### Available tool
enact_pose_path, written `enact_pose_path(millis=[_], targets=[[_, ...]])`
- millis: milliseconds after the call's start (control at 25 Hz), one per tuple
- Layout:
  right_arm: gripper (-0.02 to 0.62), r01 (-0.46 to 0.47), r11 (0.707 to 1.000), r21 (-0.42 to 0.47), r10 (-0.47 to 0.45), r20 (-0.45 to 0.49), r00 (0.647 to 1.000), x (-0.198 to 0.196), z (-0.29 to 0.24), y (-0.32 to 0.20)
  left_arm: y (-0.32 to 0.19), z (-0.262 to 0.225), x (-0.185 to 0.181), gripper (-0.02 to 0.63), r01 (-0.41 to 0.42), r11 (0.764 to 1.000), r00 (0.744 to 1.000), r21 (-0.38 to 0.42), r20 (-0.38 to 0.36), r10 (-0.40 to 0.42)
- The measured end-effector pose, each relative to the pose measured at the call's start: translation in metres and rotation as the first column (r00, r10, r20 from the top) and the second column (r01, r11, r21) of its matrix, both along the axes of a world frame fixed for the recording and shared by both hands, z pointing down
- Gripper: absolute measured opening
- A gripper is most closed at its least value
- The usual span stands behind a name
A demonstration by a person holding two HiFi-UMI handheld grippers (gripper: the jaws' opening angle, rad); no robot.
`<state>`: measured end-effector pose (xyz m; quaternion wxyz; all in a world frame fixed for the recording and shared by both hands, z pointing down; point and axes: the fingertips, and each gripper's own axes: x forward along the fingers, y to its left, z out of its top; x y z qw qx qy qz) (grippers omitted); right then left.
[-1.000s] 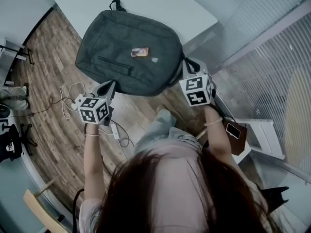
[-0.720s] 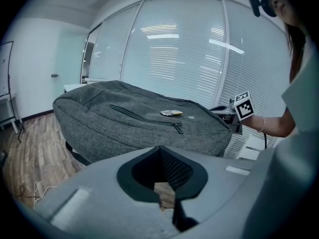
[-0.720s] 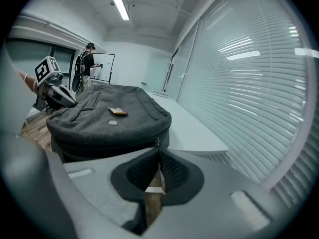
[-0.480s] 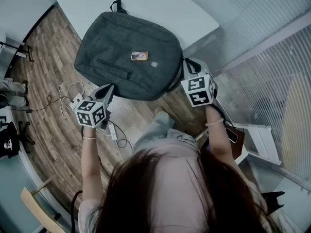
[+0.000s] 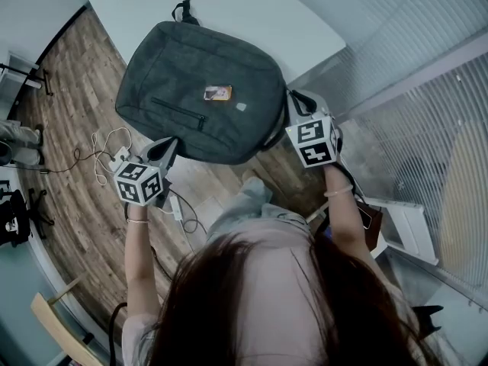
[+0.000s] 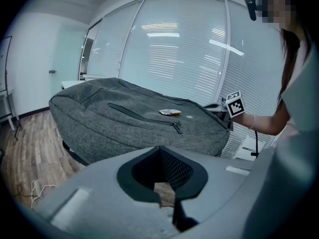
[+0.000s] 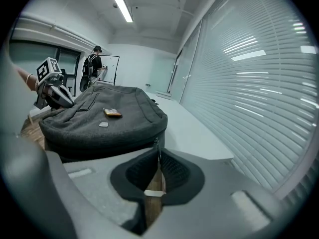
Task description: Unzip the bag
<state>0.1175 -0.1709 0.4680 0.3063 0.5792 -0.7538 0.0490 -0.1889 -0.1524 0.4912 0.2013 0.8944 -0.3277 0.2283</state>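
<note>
At four o'clock on the bag (image 5: pixel 200 90), overhanging the table (image 5: pixel 252 14), right gripper (image 7: pixel 158 151) stays clamped on the zip pull (image 7: pixel 157 142), barely shifted; left gripper (image 6: pixel 160 152), closed and empty, waits at seven. Zip looks unopened.

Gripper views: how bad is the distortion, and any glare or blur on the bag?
Left gripper view: strong fisheye, dark corners; blinds bright with lamp reflections; bag sharp, left tool up close soft. Right gripper view: same fisheye; ceiling lamp blown out; zipper pull in the shut right tool readable. Head view: dim, bluish, edges bowed.
</note>
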Motion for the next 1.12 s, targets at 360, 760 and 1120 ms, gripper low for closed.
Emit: enact_pose_path(millis=[360,760,1120], targets=[[0.018,0.032,0.999,0.007,-0.032,-0.003,0.999,0.003,0.003,-0.015,-0.001,0.000,0.000,0.009,0.004,1.000,1.000,-0.007,-0.009,-0.005],[0.018,0.118,0.993,-0.007,-0.118,0.074,0.990,0.003,0.004,-0.026,-0.001,0.000,0.001,0.009,-0.002,1.000,1.000,-0.020,-0.021,0.002],[0.012,0.146,0.989,-0.016,-0.143,0.110,0.984,0.003,0.005,-0.033,0.000,0.001,0.003,0.008,0.010,0.999,0.999,-0.034,-0.048,-0.011]])
